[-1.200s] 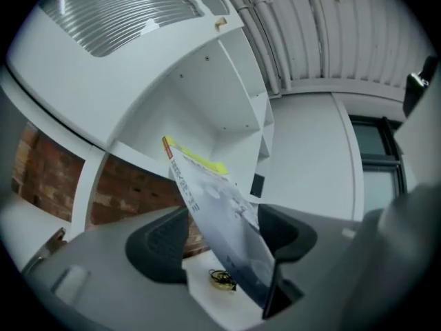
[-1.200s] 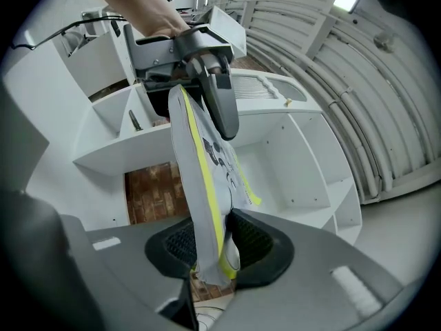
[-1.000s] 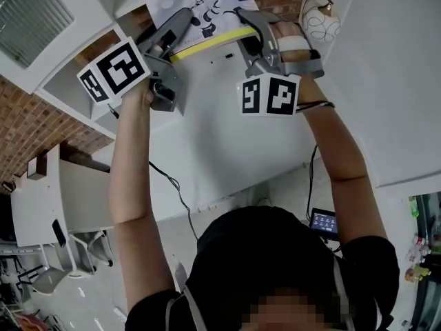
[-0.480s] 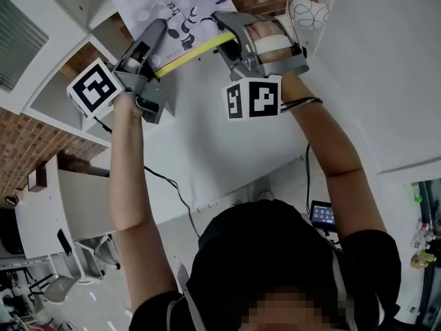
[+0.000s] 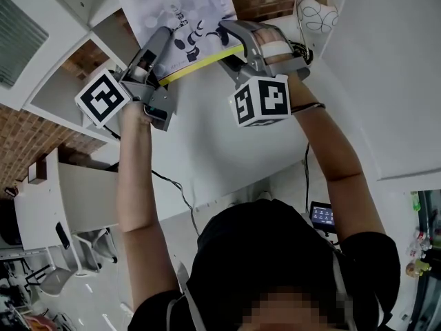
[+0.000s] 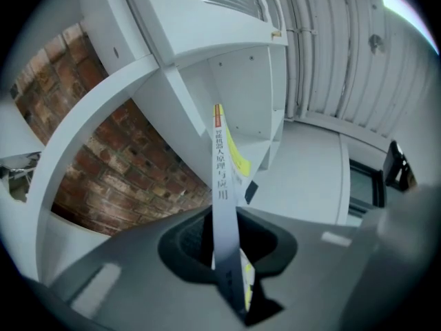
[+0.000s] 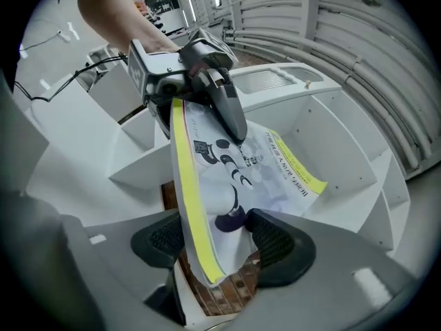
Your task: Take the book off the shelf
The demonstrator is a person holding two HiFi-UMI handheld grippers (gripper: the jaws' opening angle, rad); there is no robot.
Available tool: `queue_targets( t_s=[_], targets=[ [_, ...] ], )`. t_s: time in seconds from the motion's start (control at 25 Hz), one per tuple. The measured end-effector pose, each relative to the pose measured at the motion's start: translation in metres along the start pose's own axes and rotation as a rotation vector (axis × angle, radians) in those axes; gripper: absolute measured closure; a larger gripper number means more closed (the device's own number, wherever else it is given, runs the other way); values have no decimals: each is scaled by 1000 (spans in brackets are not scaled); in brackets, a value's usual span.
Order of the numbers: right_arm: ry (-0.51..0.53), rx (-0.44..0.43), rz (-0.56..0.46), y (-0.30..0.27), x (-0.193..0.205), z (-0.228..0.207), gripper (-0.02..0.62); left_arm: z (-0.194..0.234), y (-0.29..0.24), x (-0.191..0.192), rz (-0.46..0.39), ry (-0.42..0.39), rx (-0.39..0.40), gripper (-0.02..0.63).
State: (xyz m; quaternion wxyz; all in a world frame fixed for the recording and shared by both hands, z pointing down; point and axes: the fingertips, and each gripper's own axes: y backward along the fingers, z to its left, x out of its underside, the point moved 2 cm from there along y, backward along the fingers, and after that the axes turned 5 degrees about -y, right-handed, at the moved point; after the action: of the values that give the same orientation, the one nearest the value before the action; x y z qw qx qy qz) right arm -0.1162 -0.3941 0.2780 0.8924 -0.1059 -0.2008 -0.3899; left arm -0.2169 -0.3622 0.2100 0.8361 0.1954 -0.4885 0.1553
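The book (image 5: 182, 9) has a white cover with a robot picture and a yellow strip along its spine. It sticks out of the white shelf unit (image 5: 62, 81) above my head. My left gripper (image 5: 164, 38) has just been closing and is shut on the book, whose spine (image 6: 222, 185) stands edge-on between its jaws. In the right gripper view the left gripper's upper finger (image 7: 231, 112) lies on the cover. My right gripper (image 7: 220, 243) has just been opening. The book's lower corner (image 7: 207, 254) sits loosely between its pads with a gap at the spine side.
A red brick wall (image 5: 27, 126) shows behind the shelf openings. A white ornament with a looped line pattern (image 5: 315, 12) stands on the shelf to the right of the book. Below are a white desk (image 5: 76, 198), chairs, a cable and a small screen (image 5: 322, 217).
The left jaws have closed onto the book. The right jaws have spread apart around its corner. Both hands have come down a little with the book.
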Motion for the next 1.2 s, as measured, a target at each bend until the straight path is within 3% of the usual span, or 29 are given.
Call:
queue_targets(
  t_s=[0.16, 0.32, 0.64, 0.76, 1.0, 1.2],
  targets=[
    [-52, -98, -39, 7, -1, 9, 301, 0, 2, 1, -8, -1, 11, 537],
    [-297, -247, -101, 25, -10, 1, 327, -3, 1, 1, -13, -27, 11, 538],
    [-631, -196, -159, 17, -1, -54, 310, -3, 3, 0, -58, 16, 65, 538],
    [-781, -210, -175, 5, 4, -73, 302, -6, 2, -1, -43, -6, 92, 538],
    [-1146, -422, -217, -20, -2, -75, 245, -16, 16, -7, 8, -89, 107, 538],
    [-1234, -536, -258, -16, -11, -75, 230, -38, 24, -10, 15, -83, 172, 538]
  ],
)
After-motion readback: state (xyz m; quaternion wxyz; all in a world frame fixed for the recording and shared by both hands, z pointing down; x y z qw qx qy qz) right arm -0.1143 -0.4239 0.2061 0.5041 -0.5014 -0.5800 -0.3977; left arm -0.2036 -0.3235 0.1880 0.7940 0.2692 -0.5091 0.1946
